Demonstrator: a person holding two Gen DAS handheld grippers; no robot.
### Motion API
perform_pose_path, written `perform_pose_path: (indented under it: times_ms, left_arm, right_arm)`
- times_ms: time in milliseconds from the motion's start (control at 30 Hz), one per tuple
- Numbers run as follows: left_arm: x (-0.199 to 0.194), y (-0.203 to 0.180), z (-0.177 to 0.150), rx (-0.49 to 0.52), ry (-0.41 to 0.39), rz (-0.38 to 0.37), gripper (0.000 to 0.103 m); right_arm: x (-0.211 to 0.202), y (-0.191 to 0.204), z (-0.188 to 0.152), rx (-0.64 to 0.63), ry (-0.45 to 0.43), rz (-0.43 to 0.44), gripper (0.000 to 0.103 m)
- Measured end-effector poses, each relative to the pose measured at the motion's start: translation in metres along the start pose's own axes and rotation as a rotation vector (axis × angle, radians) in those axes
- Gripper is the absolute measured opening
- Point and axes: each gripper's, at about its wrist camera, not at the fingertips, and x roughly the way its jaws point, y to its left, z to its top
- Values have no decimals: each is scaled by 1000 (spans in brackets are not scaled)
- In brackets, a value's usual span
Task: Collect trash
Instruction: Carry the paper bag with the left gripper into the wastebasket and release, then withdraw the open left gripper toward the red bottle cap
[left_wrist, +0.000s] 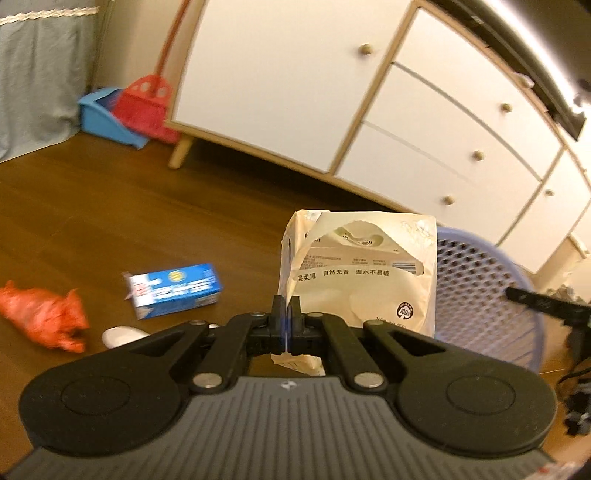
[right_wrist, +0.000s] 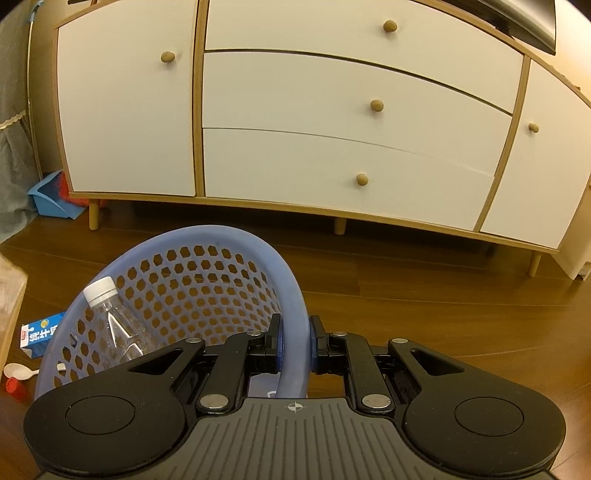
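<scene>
- An orange plastic bag (left_wrist: 40, 317) lay crumpled on the wooden floor (left_wrist: 147, 206), with a white spoon (left_wrist: 120, 336) and a blue carton (left_wrist: 175, 290) lying near it.
- The left gripper (left_wrist: 286, 306) had its jaws pinched tight on the edge of a torn cream tissue packet (left_wrist: 360, 269), lifted beside the basket.
- The right gripper (right_wrist: 294, 343) had its jaws clamped on the rim of the lilac basket (right_wrist: 207, 236), one inside and one outside.
- A clear bottle (right_wrist: 114, 325) leaned inside the basket.
</scene>
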Motion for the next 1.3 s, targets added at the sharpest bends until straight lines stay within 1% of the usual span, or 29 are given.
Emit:
perform_pose_path:
  times_ms: [100,267,500,667,700,767,833,867,967,1133,1300]
  left_arm:
    - [3,-17,4,15,-3,-37,0]
    - [10,-39,6,32,2,-77,0]
    - [18,-57,7,34,11,-121,0]
    - [27,-69,5,31,38,-154,0]
    - [30,-72,4,28,49,-162,4]
    - [34,-76,2,25,66,-173,17]
    - [36,-79,-1,27,73,-179,26]
    - [37,-79,-2,27,74,-181,29]
    - [34,-74,-4,15,74,-176,31]
    - [25,-57,-4,-4,67,-156,31]
    - [14,-35,-7,-18,60,-111,32]
  right_arm:
    - [0,0,0,-3,-2,0,10]
    - [0,0,0,-3,-2,1,10]
    - [0,0,0,-3,-2,0,10]
    - [0,0,0,-5,-3,-1,10]
    - [0,0,0,-5,-4,0,10]
    - [0,0,1,-8,-5,-1,10]
    - [0,0,1,-10,-6,-2,10]
    - [0,0,1,-10,-6,-3,10]
    - [0,0,0,-8,-6,-5,10]
    - [0,0,0,-9,-5,-4,10]
    - [0,-1,-1,-7,-2,-4,10]
